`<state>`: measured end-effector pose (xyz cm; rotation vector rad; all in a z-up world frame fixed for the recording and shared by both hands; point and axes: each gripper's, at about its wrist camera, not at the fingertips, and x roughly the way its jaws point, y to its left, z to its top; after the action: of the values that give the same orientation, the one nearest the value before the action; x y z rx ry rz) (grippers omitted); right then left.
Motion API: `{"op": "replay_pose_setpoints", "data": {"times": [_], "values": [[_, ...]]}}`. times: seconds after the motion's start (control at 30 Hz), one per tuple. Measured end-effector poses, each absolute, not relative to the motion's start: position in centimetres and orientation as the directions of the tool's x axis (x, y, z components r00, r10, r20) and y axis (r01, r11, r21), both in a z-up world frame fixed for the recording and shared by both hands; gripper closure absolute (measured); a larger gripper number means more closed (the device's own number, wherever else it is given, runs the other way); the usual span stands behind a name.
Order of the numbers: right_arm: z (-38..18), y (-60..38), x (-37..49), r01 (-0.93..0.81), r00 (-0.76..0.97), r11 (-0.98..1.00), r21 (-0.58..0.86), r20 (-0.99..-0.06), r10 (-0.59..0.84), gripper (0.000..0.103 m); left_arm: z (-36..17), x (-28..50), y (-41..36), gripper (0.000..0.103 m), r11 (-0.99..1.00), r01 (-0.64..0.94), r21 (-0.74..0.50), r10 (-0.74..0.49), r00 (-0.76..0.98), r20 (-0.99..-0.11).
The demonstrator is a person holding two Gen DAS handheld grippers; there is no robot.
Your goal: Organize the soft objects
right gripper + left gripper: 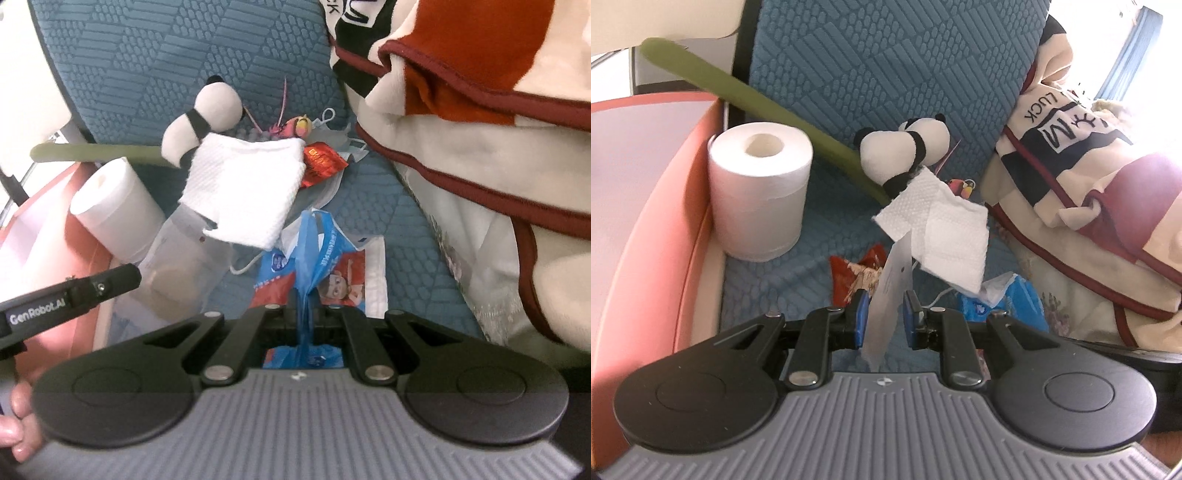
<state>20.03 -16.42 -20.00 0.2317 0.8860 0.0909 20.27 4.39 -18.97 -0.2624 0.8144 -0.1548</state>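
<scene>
Right tongs [303, 314] tight on blue wrapper [314, 254], left tongs [882, 314] slightly apart around clear bag [886, 295].

Orange-edged table [646, 206] left of blue cushion [886, 74]; red wrapper [321, 162] on seat.

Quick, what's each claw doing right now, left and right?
Left claw: closed on a clear plastic bag holding white tissue.
Right claw: shut on a blue plastic bag.

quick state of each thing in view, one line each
left tool: part open, clear plastic strip between its pads
tissue: unfolded, hanging off the strip
right tool: shut on blue bag
blue bag: pinched, crumpled
paper roll: upright
panda: lying down
</scene>
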Motion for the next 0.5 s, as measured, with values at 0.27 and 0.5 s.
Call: {"op": "replay_pose_setpoints", "data": {"times": [0.27, 0.5], "values": [[-19.2, -16.2, 17.9, -0.008, 0.631, 0.969, 0.248, -0.75, 0.198, 0.096, -18.2, 17.5, 5.1, 0.079, 0.953, 0.025, -0.302, -0.235, 0.691, -0.684], [-18.6, -15.2, 16.7, -0.036, 0.638, 0.973, 0.23, -0.744, 0.2, 0.096, -17.5, 16.0, 5.2, 0.079, 0.955, 0.046, -0.293, -0.238, 0.705, -0.667]]}}
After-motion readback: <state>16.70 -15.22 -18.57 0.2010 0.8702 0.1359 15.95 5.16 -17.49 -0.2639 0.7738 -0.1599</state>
